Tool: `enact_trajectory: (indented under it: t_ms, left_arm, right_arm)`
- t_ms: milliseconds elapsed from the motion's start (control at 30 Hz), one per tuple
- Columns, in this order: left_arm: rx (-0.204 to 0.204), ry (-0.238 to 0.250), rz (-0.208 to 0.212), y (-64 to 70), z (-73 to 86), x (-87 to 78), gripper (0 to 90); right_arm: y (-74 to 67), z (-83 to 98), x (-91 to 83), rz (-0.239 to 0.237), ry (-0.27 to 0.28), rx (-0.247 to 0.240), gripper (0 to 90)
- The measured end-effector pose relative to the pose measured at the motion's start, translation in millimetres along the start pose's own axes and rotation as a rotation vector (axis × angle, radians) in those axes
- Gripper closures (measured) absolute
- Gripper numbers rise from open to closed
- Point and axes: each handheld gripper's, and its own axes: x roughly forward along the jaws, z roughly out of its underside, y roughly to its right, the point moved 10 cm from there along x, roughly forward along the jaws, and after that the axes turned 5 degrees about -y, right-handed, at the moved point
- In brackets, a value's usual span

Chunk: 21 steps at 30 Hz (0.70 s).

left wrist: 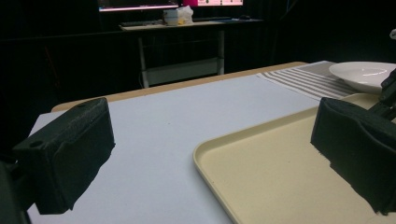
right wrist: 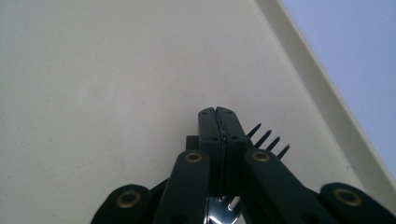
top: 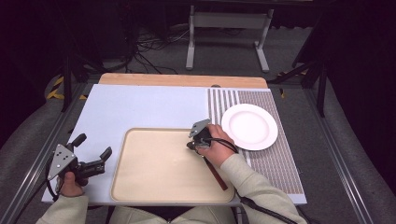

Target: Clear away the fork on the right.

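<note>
Right now my right gripper (right wrist: 218, 122) is clenched on a fork (right wrist: 268, 138), its tines poking out beside the jaws low over the beige tray (top: 140, 186). My left gripper (top: 93, 151) hangs released, jaws wide apart, just left of the tray. Nearby, a white plate (top: 249, 126) sits on the striped mat (top: 280, 163).

The worktop (top: 149, 105) is carrying a beige tray (top: 154, 179) in front and a striped mat (top: 280, 163) bearing a white plate (top: 249, 126) at right.
</note>
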Motion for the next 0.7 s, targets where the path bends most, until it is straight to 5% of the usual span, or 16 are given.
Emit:
enact_trajectory:
  t_ms: [700]
  left_arm:
    - [0.0, 0.002, -0.001, 0.2, -0.3, 0.2, 0.1]
  right_arm:
    - [31.2, 21.4, -12.3, 0.092, -0.003, 0.085, 89.9]
